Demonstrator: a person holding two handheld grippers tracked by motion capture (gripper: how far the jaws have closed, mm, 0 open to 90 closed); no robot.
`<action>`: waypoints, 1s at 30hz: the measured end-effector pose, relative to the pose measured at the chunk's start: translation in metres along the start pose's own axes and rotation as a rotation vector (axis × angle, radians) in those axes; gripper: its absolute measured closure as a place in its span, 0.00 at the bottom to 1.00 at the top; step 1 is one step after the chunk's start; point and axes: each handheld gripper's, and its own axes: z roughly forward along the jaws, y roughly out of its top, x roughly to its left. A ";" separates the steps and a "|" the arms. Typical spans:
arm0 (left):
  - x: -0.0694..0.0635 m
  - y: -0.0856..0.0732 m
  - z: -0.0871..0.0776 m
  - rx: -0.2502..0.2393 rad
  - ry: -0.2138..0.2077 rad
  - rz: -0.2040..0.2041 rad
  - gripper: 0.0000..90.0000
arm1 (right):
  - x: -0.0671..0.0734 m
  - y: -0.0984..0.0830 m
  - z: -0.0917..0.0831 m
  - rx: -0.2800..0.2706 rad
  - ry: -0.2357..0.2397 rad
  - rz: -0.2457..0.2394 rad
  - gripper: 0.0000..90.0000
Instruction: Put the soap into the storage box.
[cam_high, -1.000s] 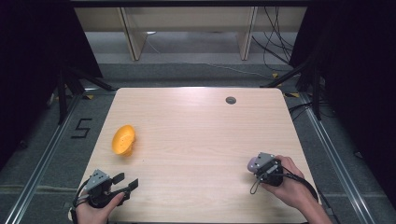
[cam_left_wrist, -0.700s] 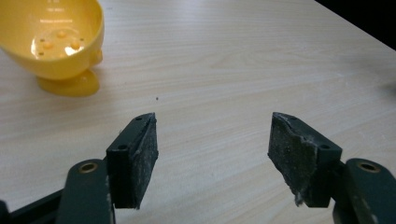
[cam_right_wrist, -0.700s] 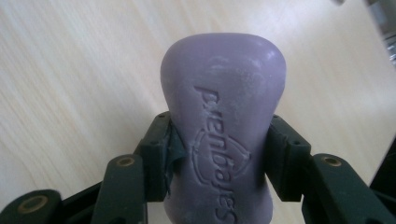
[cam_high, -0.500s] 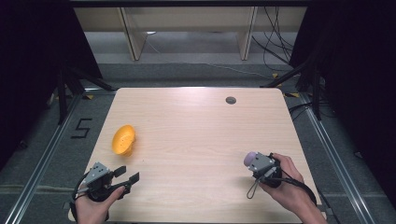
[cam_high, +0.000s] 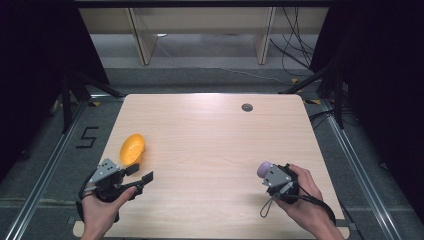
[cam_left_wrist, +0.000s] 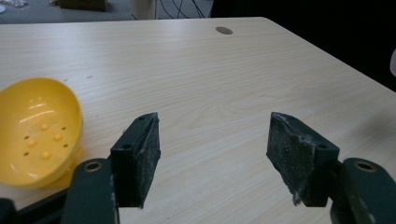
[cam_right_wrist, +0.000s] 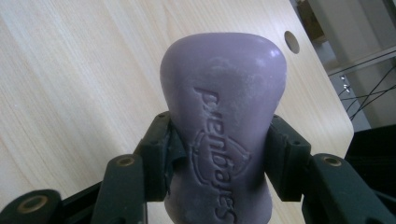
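Your right claw (cam_high: 264, 170) is clenched on the purple soap bar (cam_right_wrist: 223, 126), well apart from the yellow soap dish (cam_high: 132, 148) across the table (cam_high: 210, 140). Your left claw (cam_high: 141, 173), released, sits just beside that dish.

Left gripper (cam_left_wrist: 215, 154): black jaws, worn grey pads (cam_left_wrist: 148, 151), brass-ringed screws just behind. Right gripper (cam_right_wrist: 217, 154): same black jaws; grey plate, looped black cable (cam_high: 267, 206) behind them.

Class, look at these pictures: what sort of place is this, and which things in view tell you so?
Probably a lab or recording workspace, not a home: a bare wooden table ringed by dark curtains, cables trailing on the floor behind, and a taped number 5 marking the floor.
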 end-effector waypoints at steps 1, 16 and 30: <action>-0.002 0.003 0.001 0.004 -0.005 0.001 0.37 | -0.001 0.001 -0.001 -0.002 0.002 -0.005 0.56; -0.040 0.034 0.049 0.065 -0.138 0.110 0.35 | 0.005 0.008 -0.007 -0.034 -0.039 -0.028 0.56; -0.070 0.049 0.076 0.101 -0.208 0.165 0.33 | 0.018 0.035 -0.005 -0.093 -0.064 -0.091 0.56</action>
